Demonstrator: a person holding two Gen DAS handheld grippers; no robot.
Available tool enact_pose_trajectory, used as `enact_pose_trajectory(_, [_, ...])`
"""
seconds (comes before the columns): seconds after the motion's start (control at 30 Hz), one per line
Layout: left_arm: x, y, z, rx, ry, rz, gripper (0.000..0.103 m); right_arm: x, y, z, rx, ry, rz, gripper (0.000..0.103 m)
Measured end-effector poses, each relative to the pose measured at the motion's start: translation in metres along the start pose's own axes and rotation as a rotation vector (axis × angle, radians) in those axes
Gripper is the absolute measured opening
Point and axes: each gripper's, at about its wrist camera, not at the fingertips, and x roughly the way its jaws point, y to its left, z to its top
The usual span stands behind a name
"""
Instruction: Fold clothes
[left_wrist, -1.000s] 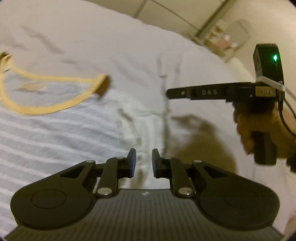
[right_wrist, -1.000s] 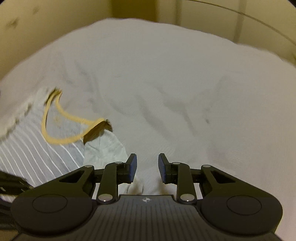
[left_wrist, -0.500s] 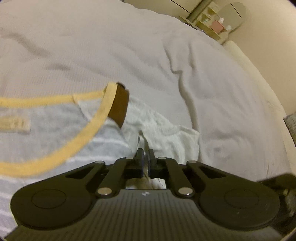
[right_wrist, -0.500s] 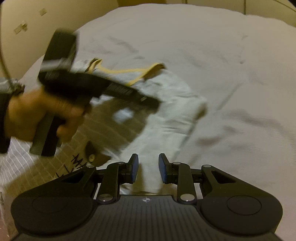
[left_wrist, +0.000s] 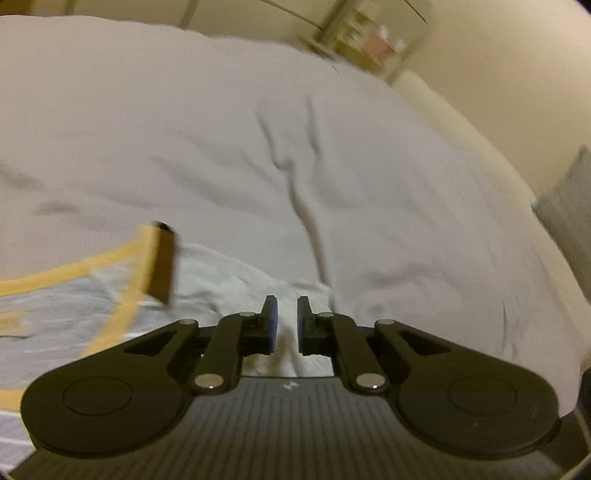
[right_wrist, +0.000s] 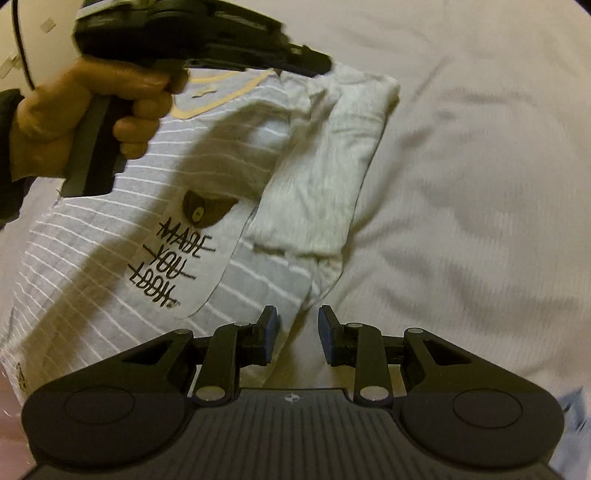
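Both grippers stand empty, jaws apart: left gripper (left_wrist: 283, 321) narrowly, right gripper (right_wrist: 297, 334) wider. Grey striped shirt (right_wrist: 122, 236) lies on the white bedsheet (right_wrist: 461, 184), frame's left, sleeve (right_wrist: 325, 162) folded inward.

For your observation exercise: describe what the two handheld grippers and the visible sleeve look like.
Both the left gripper and the right gripper are matte black with ribbed bodies, silver pivot pins and blue-padded fingers. A thin cable trails from the left one, and a dark sleeve covers the wrist.
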Motion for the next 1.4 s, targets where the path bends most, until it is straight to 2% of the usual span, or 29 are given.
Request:
enact_pose_trajectory(0.1, [0.033, -0.006, -0.001, 0.071, 0.078, 0.026, 0.006, 0.003, 0.009, -0.001, 0.036, -0.013, 0.000, 0.030])
enact_pose_trajectory(0.2, [0.042, -0.009, 0.002, 0.085, 0.066, 0.056, 0.006, -0.005, 0.014, -0.010, 0.082, -0.032, 0.002, 0.030])
enact_pose_trajectory(0.3, [0.024, -0.011, 0.004, 0.059, 0.016, 0.075, 0.011, -0.006, 0.023, -0.024, 0.096, -0.023, 0.011, 0.032])
enact_pose_trajectory(0.43, [-0.026, -0.010, -0.009, 0.035, -0.023, 0.127, 0.015, -0.006, 0.041, -0.049, 0.037, 0.033, 0.013, 0.033])
enact_pose_trajectory(0.53, [-0.075, -0.010, -0.045, -0.004, -0.004, 0.218, 0.016, -0.010, 0.051, -0.068, 0.015, 0.083, 0.010, 0.038])
enact_pose_trajectory(0.67, [-0.160, -0.006, -0.120, -0.092, 0.033, 0.374, 0.017, -0.016, 0.060, -0.092, -0.019, 0.141, 0.020, 0.041])
enact_pose_trajectory(0.83, [-0.262, -0.019, -0.207, -0.219, 0.092, 0.553, 0.025, -0.029, 0.070, -0.115, -0.064, 0.157, 0.038, 0.044])
enact_pose_trajectory(0.93, [-0.313, -0.029, -0.248, -0.214, 0.145, 0.623, 0.027, -0.037, 0.078, -0.123, -0.106, 0.148, 0.024, 0.044])
enact_pose_trajectory(1.0, [-0.331, -0.036, -0.271, -0.177, 0.187, 0.646, 0.032, -0.045, 0.084, -0.126, -0.121, 0.130, 0.009, 0.045])
enact_pose_trajectory(1.13, [-0.364, -0.045, -0.304, -0.041, 0.238, 0.658, 0.043, -0.058, 0.100, -0.134, -0.111, 0.103, -0.041, 0.046])
enact_pose_trajectory(1.2, [-0.375, -0.050, -0.318, 0.078, 0.250, 0.654, 0.051, -0.063, 0.113, -0.141, -0.103, 0.092, -0.073, 0.046])
enact_pose_trajectory(1.27, [-0.384, -0.054, -0.335, 0.214, 0.265, 0.644, 0.055, -0.065, 0.129, -0.148, -0.097, 0.081, -0.100, 0.046])
enact_pose_trajectory(1.37, [-0.393, -0.061, -0.365, 0.431, 0.301, 0.609, 0.056, -0.065, 0.162, -0.163, -0.098, 0.075, -0.139, 0.046])
enact_pose_trajectory(1.4, [-0.397, -0.061, -0.374, 0.464, 0.308, 0.590, 0.057, -0.065, 0.176, -0.168, -0.106, 0.078, -0.155, 0.046])
